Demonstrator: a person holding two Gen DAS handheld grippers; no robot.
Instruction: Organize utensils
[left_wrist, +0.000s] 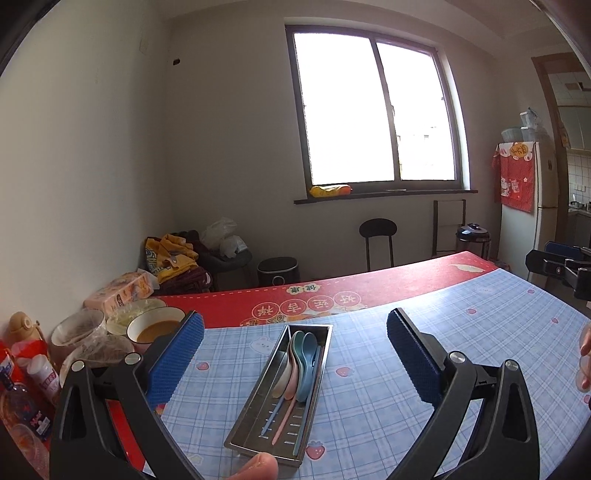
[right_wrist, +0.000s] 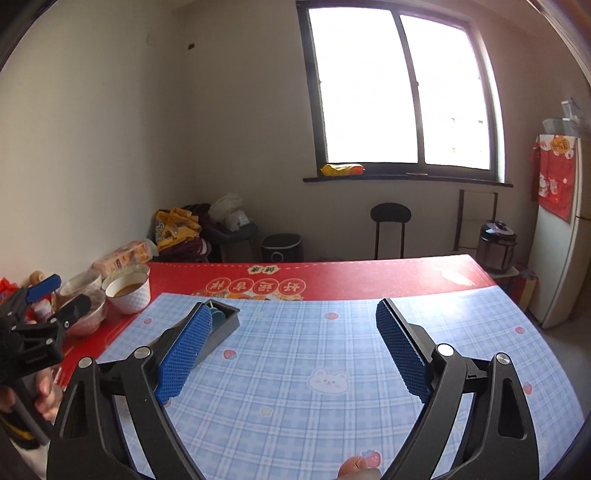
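A steel utensil tray (left_wrist: 255, 413) lies on the blue checked cloth (left_wrist: 369, 387). Several pastel spoons (left_wrist: 301, 363) lie in it, bowls toward the far end: white, pink, green and blue. My left gripper (left_wrist: 295, 356) is open and empty, held above the tray with its jaws wide to either side. My right gripper (right_wrist: 295, 350) is open and empty over the bare cloth (right_wrist: 314, 406). The tray (right_wrist: 223, 326) shows partly behind its left finger (right_wrist: 183, 354). The left gripper (right_wrist: 55, 295) shows at the left edge of the right wrist view.
Bowls, one with brown liquid (left_wrist: 157, 328), stand at the table's left side with a tissue pack (left_wrist: 118, 291) and bottles (left_wrist: 22, 391). A red cloth (left_wrist: 332, 295) covers the far part of the table. A stool (left_wrist: 377, 240) and cookers stand beyond.
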